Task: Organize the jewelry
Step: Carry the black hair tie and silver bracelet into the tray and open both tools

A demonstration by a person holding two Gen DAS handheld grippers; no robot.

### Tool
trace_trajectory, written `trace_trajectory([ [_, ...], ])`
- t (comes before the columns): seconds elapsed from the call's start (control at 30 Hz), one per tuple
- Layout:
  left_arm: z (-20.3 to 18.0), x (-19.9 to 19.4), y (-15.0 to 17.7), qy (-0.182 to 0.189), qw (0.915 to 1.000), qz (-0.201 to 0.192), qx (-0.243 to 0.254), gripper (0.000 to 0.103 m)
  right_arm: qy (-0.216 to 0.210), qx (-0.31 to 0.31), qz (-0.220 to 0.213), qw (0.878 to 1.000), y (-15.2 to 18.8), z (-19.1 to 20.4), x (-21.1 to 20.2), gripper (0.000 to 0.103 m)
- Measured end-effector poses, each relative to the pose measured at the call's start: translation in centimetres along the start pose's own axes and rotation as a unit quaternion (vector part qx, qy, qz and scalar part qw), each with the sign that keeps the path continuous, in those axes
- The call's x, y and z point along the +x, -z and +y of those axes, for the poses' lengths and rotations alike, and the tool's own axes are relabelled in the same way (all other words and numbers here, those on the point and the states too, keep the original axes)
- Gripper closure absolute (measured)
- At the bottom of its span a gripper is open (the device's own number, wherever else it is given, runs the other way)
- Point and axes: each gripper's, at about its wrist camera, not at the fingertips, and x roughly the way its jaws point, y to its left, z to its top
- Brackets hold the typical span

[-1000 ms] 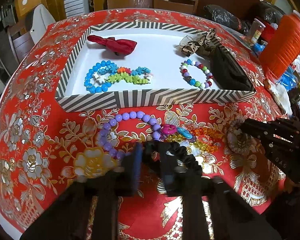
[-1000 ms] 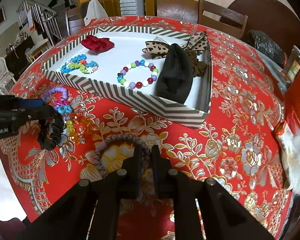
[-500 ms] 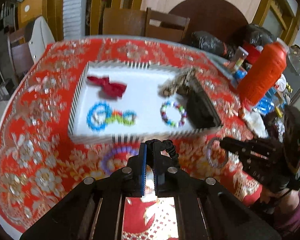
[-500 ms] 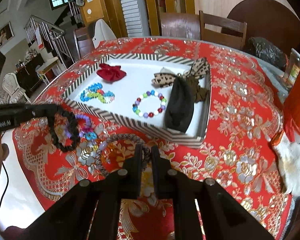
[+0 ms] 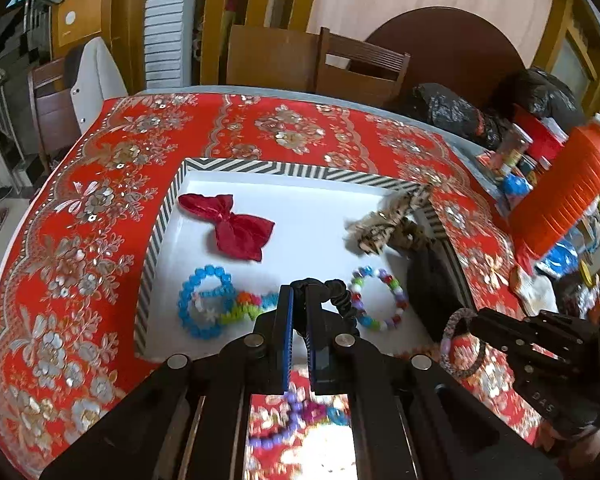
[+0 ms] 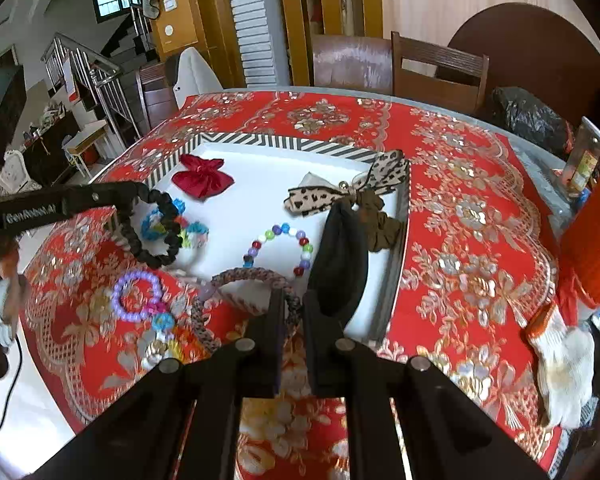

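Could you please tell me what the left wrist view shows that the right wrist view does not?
Only the left wrist view shows the orange ribbed bottle whole. Only the right wrist view shows the white work glove clearly. Both show the striped tray, the red bow, the left gripper clamping a black scrunchie, and the right gripper clamping a braided bracelet.

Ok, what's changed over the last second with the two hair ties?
Both came up off the tablecloth. The left gripper, shut on the black scrunchie, has carried it up over the tray's near edge. The right gripper, shut on the braided hair tie, has lifted it towards the tray too. The purple bead bracelet stays on the cloth; the tray's red bow and bracelets lie as before.
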Motion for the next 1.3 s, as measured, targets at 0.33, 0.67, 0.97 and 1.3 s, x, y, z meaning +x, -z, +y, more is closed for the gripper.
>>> trace_trajectory([
  [0.33, 1.3, 4.7, -2.3, -0.001, 0.9988, 0.009, -0.048, 0.099, 0.008, 0.029, -0.009, 1.0, -6.6, -1.5, 3.6, 0.094],
  [0.67, 2.7, 7.7, -3.2, -0.028, 0.9966, 0.014, -0.077, 0.099, 0.033, 0.043, 0.04, 0.998, -12.2, -1.7, 12.6, 0.094],
  [0.97, 2.9, 8.9, -2.5, -0.051, 0.9962, 0.023, -0.067, 0.097, 0.058, 0.052, 0.075, 0.994, -11.9, -2.3, 17.8, 0.094],
  [1.3, 2.2, 7.5, -2.1, -0.042, 0.9976, 0.003, -0.055, 0.075, 0.016, 0.085, 0.038, 0.996, -11.2, -3.0, 13.4, 0.066],
])
